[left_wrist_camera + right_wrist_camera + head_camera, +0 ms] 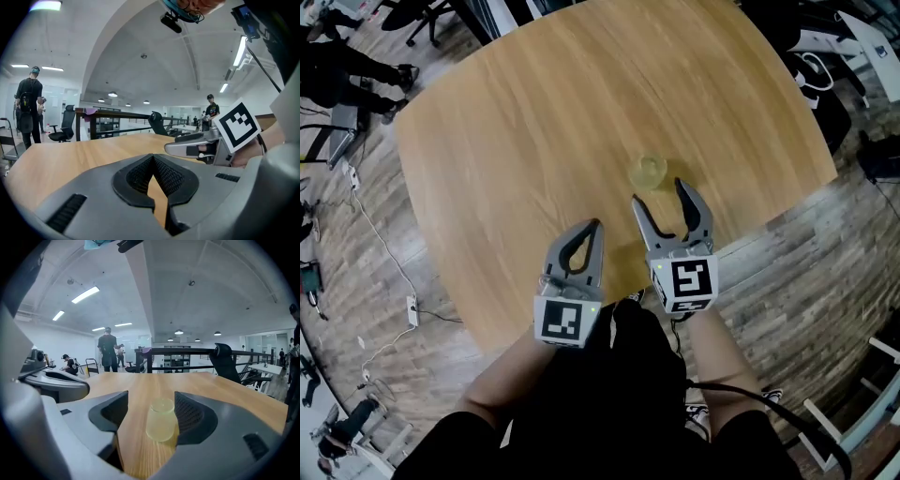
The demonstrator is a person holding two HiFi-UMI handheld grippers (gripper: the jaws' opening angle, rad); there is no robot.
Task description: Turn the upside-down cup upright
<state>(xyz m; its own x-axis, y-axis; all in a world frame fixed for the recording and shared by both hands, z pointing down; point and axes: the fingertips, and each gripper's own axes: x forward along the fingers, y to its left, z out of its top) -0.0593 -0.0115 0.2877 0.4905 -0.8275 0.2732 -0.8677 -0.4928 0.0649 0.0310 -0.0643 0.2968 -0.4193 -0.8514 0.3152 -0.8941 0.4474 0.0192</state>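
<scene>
Right gripper (657,192), jaws apart, faces the upside-down cup (648,172) on the worktop (534,122): centre both jaws round its middle before closing; left gripper (596,225) shut, empty.

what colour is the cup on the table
The cup is a pale, translucent yellow-green. It shows best in the right gripper view.

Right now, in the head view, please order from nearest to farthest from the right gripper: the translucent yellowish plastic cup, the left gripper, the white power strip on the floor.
1. Translucent yellowish plastic cup, just ahead of the right gripper on the table.
2. Left gripper, beside it, to its left.
3. White power strip, on the floor, far left.
</scene>
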